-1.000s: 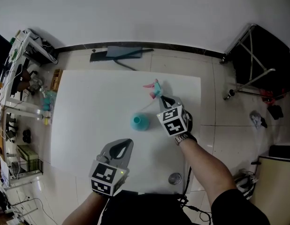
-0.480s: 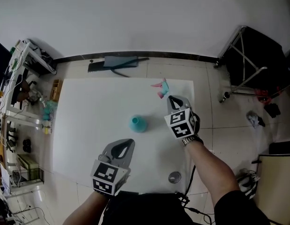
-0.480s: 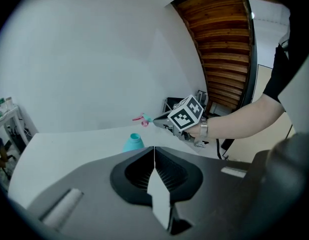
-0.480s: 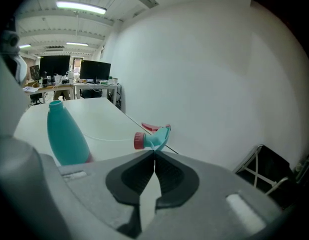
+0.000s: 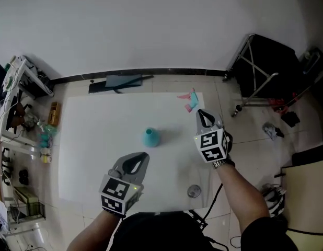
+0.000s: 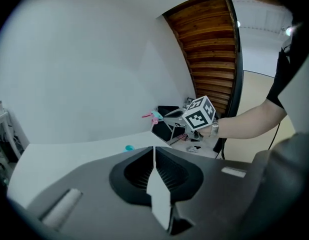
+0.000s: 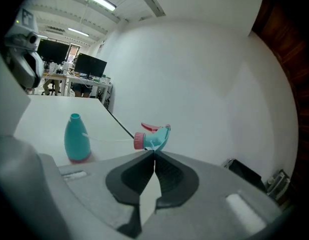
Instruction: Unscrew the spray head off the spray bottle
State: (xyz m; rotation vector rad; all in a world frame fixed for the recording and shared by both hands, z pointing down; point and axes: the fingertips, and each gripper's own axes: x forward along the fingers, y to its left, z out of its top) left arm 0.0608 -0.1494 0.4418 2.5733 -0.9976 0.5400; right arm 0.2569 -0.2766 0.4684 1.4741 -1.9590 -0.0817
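Note:
The teal spray bottle (image 5: 150, 136) stands upright with a bare open neck in the middle of the white table (image 5: 99, 124). The teal and pink spray head (image 5: 188, 101) is off it and hangs in the air over the table's far right corner. My right gripper (image 5: 199, 111) is shut on the head's lower edge. In the right gripper view the spray head (image 7: 154, 136) sits at the tips of the right gripper (image 7: 154, 151), its thin dip tube (image 7: 109, 139) trailing toward the bottle (image 7: 76, 139). My left gripper (image 5: 142, 155) hovers shut and empty nearer the front edge.
A small round metal piece (image 5: 193, 191) lies by the table's front right edge. A black folding stand (image 5: 255, 61) is on the floor to the right, cluttered shelves (image 5: 20, 88) to the left, and a dark flat object (image 5: 117, 81) behind the table.
My right gripper has carried the spray head up and away to the right, further from the bottle. The left gripper has risen slightly and stays shut.

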